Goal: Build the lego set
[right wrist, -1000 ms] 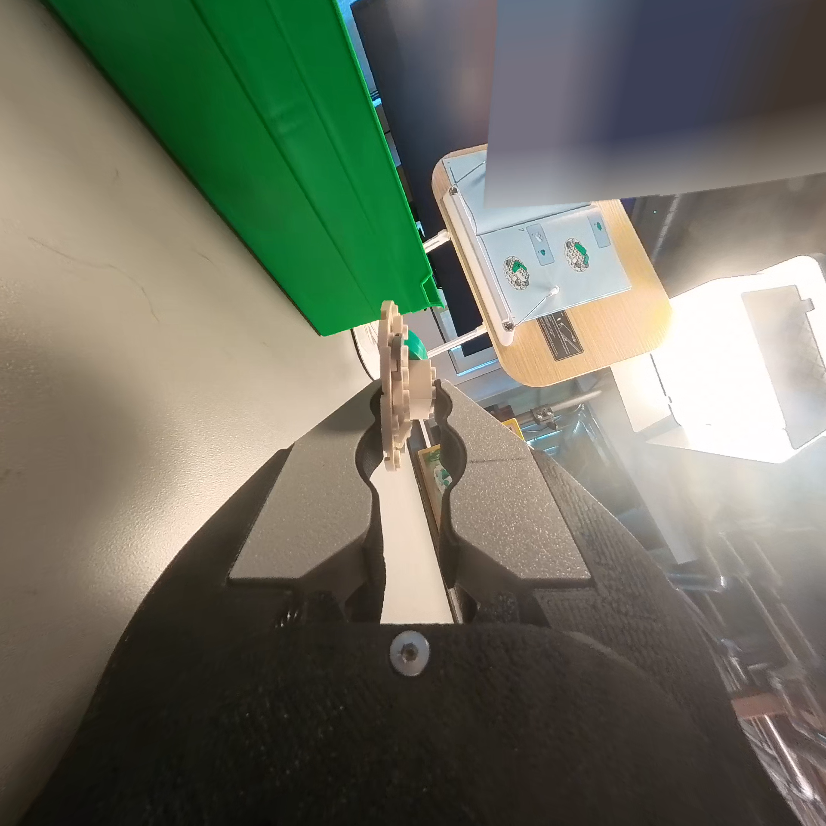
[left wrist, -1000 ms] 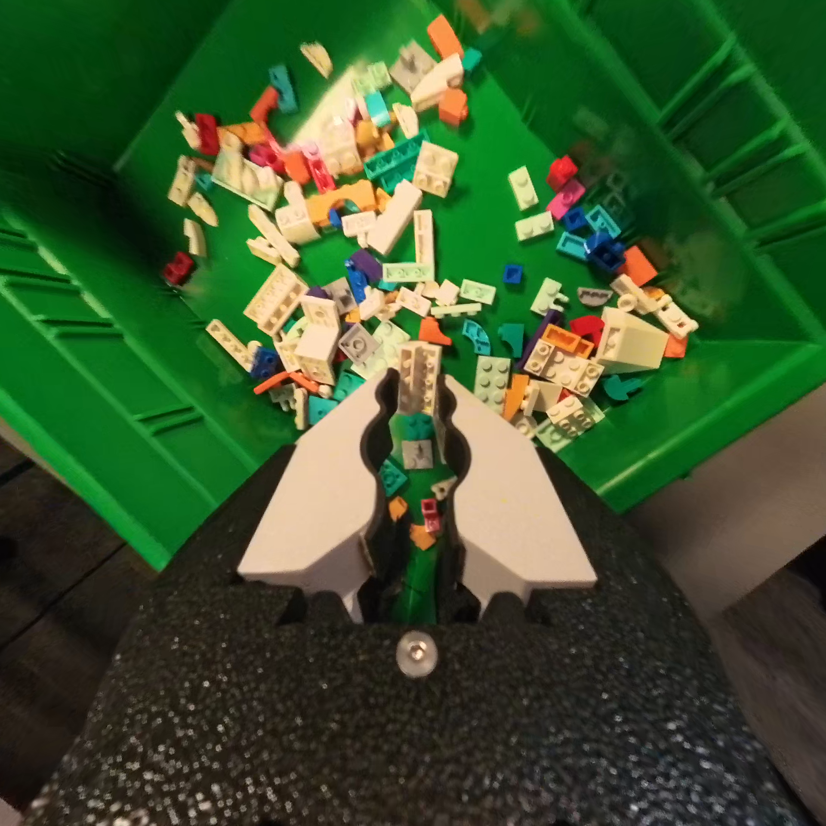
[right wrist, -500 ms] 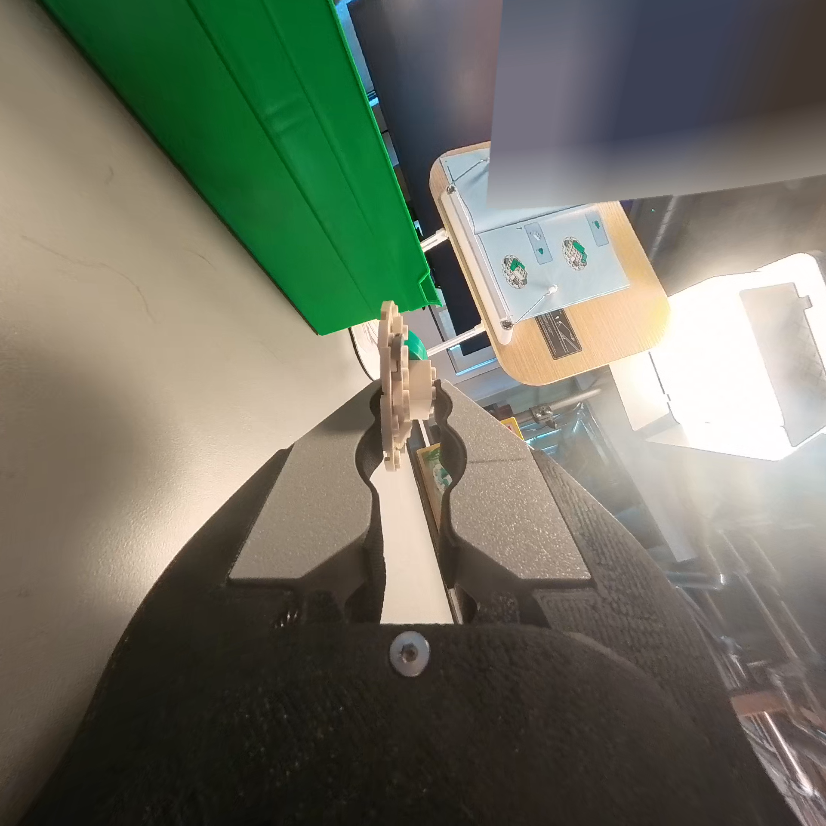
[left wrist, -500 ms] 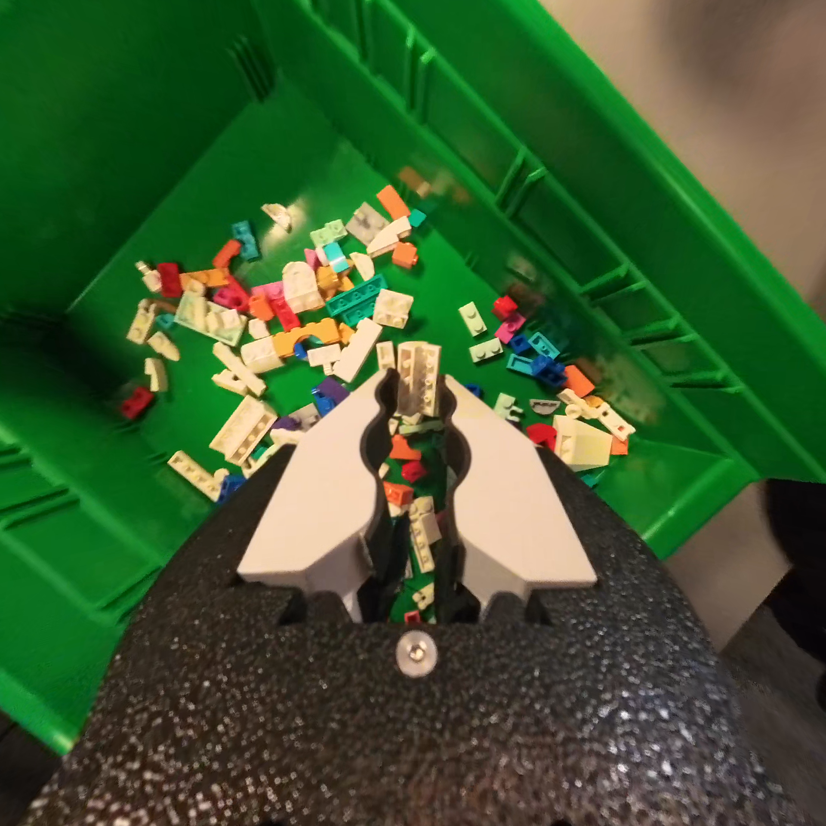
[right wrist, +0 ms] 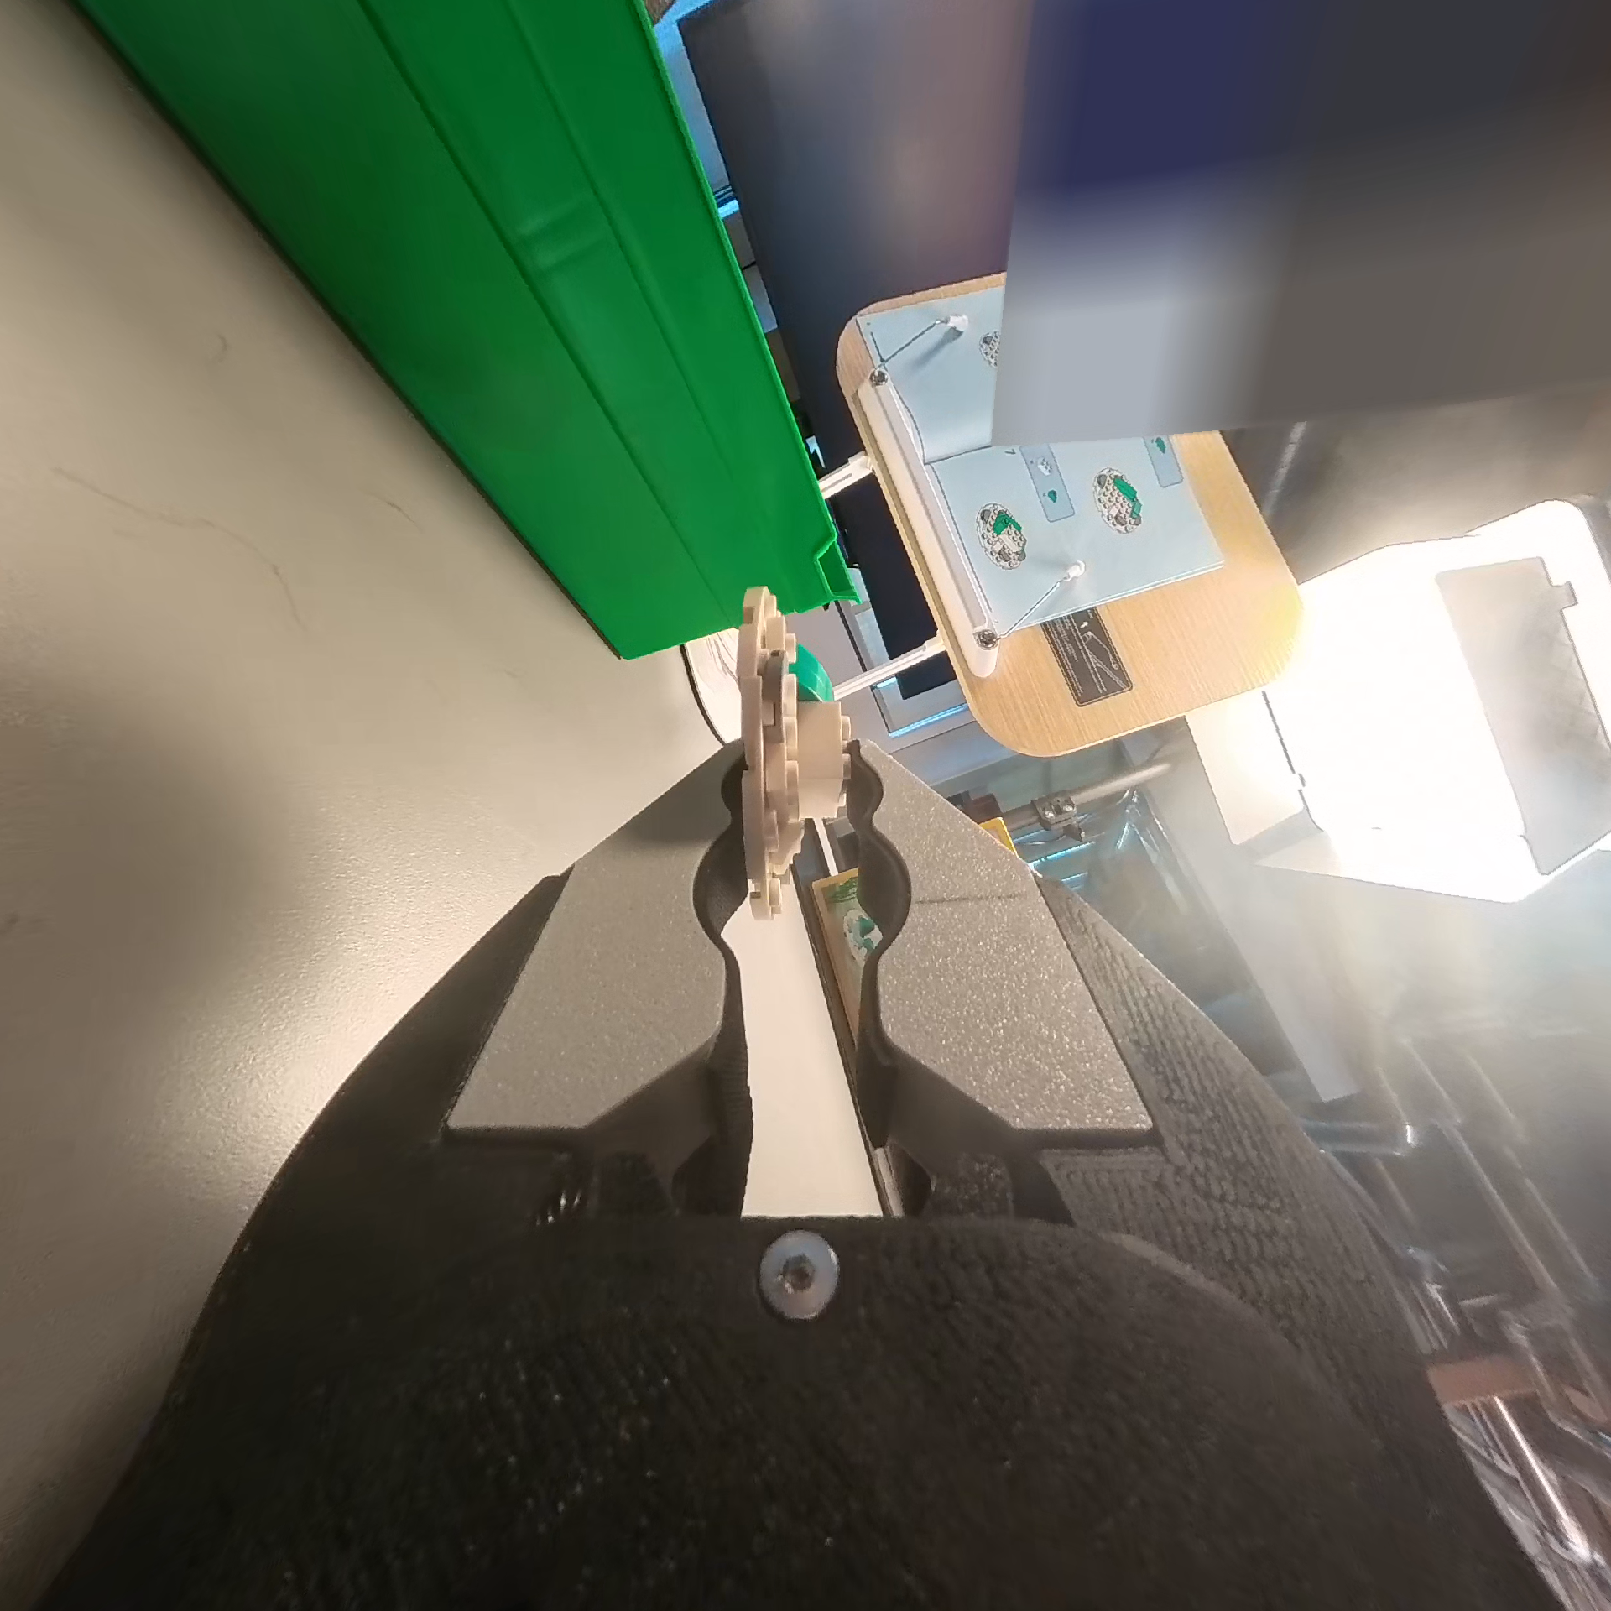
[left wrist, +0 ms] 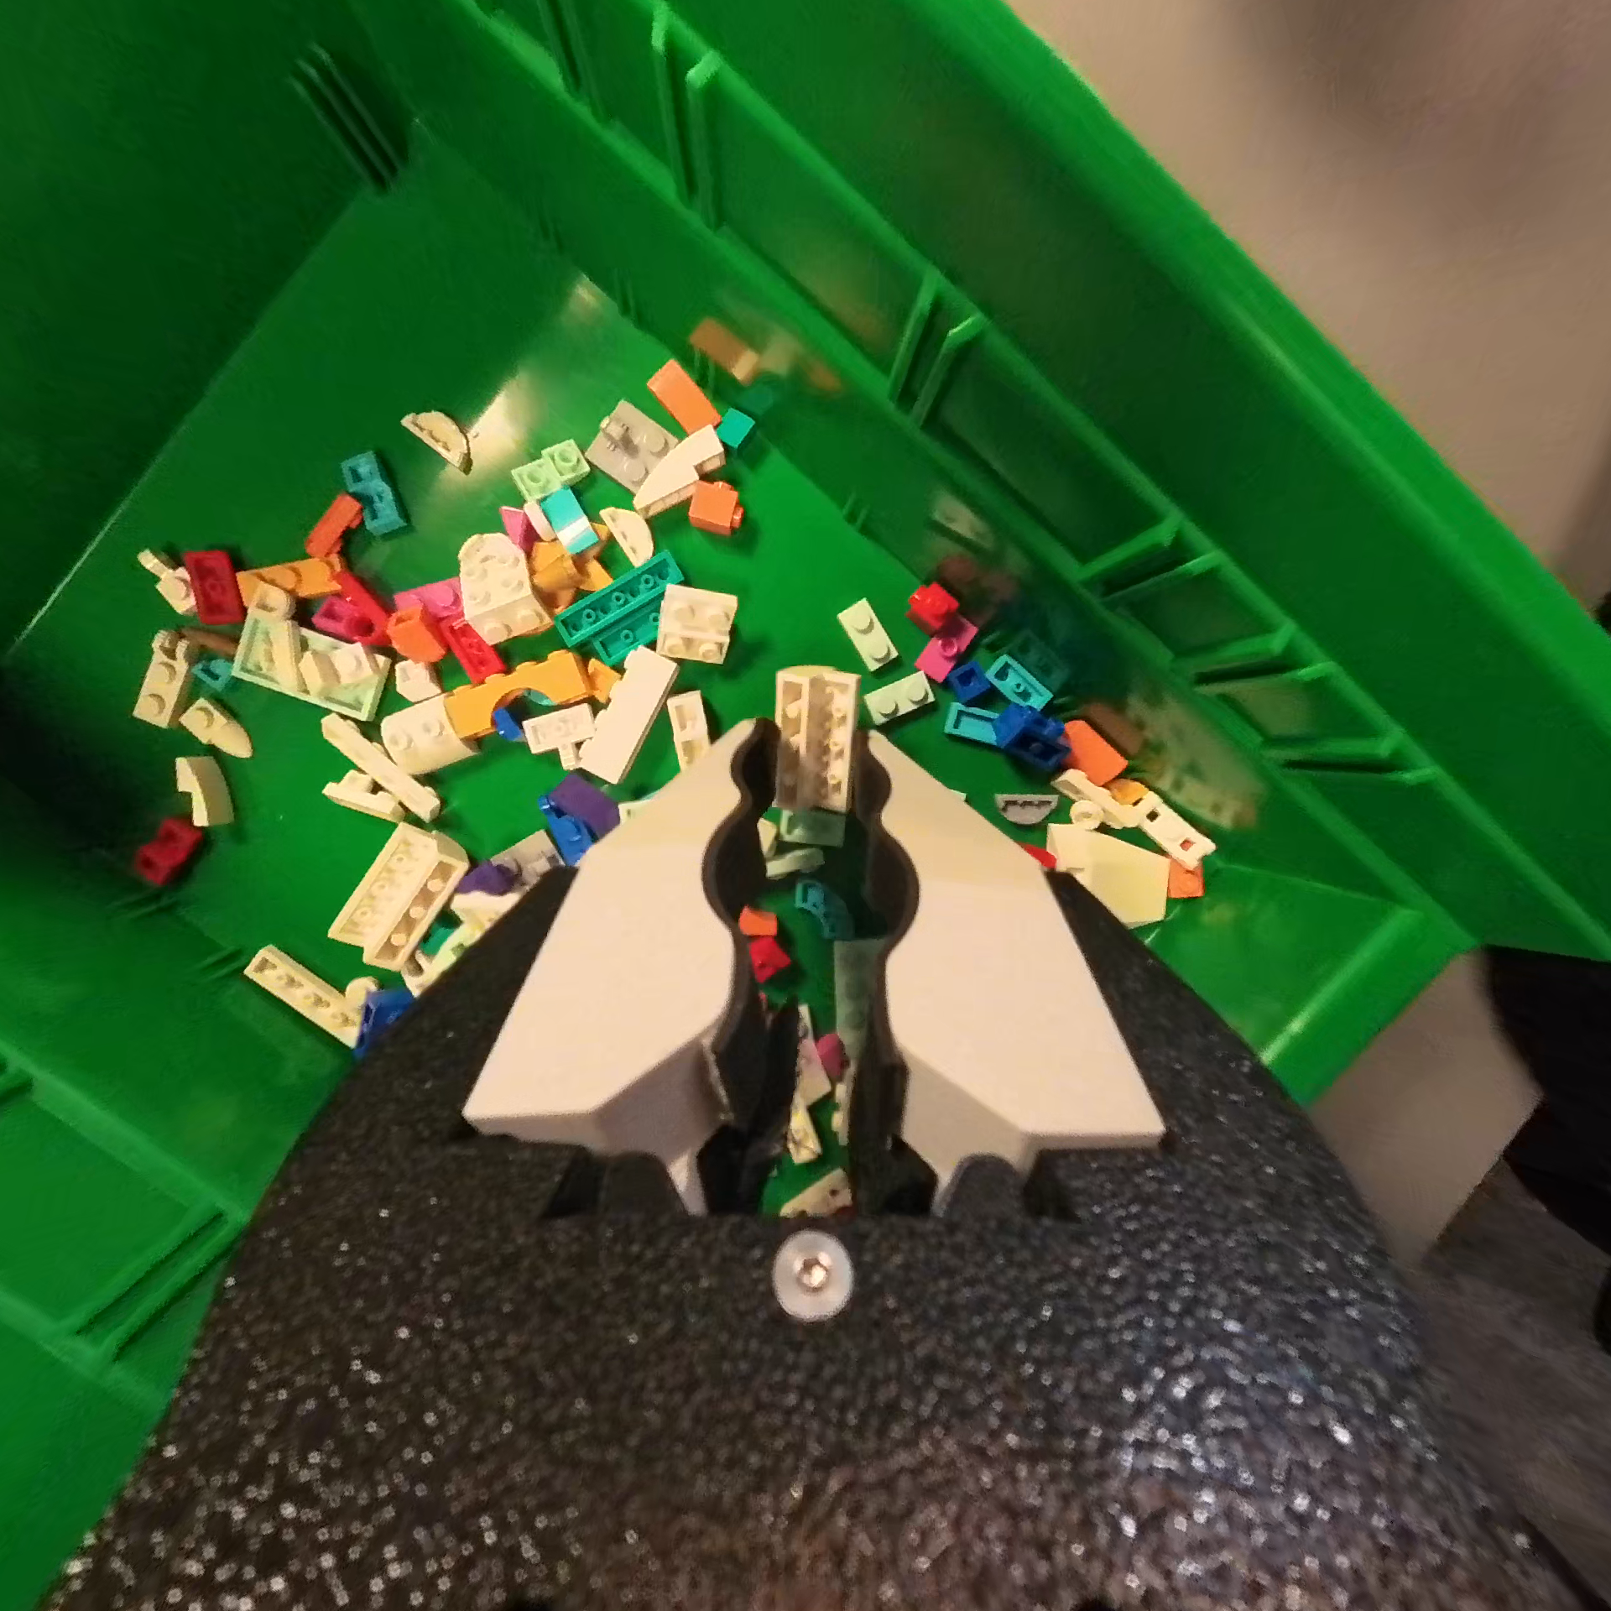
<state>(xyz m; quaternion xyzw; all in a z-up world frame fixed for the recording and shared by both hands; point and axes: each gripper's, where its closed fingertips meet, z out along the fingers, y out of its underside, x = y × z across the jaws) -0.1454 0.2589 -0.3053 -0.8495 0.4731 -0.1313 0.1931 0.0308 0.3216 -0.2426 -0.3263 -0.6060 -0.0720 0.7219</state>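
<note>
My left gripper (left wrist: 818, 757) is shut on a cream brick (left wrist: 816, 741), held studs-sideways above the green bin (left wrist: 1002, 366). Many loose coloured bricks (left wrist: 523, 628) lie scattered on the bin floor below. My right gripper (right wrist: 798, 767) is shut on a tan round plate assembly (right wrist: 771, 767) with a tan block and a green piece (right wrist: 811, 676) on it, held edge-on beside the bin's outer wall (right wrist: 488, 288) over the pale table (right wrist: 218, 697).
An open instruction booklet (right wrist: 1072, 514) rests on a wooden stand (right wrist: 1159, 645) beyond the bin. A bright white light box (right wrist: 1438, 697) stands at the right. Dark shelving and clutter fill the lower right. The grippers' ends are close to 20 cm from one another.
My left gripper has lifted away from the brick pile with the cream brick, so the bin floor looks farther off. The right gripper has barely moved.
</note>
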